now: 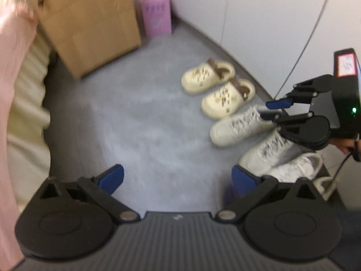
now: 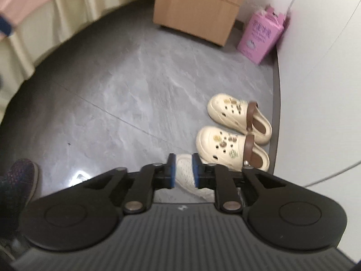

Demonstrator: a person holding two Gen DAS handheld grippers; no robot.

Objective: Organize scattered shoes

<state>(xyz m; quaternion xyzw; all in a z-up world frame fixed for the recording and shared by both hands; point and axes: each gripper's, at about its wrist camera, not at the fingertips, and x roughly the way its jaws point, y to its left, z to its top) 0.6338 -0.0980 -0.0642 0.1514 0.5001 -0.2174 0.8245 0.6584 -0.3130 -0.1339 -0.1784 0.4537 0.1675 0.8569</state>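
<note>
Between the widely parted blue pads of the left gripper (image 1: 177,179) lies only smooth grey marbled floor (image 1: 135,124); right of them, glossy cream clogs (image 1: 216,85) and laced white sneakers (image 1: 239,126) line the wall. Further right, the right gripper (image 2: 183,170), narrowly parted, hangs released above a perforated sneaker toe (image 2: 183,169)

- a home bedroom: bed skirt (image 2: 56,18) under pink bedding (image 1: 11,90)
- grey tile floor (image 2: 124,90), cardboard box (image 2: 198,6), shoes (image 1: 216,85) along the wall
</note>
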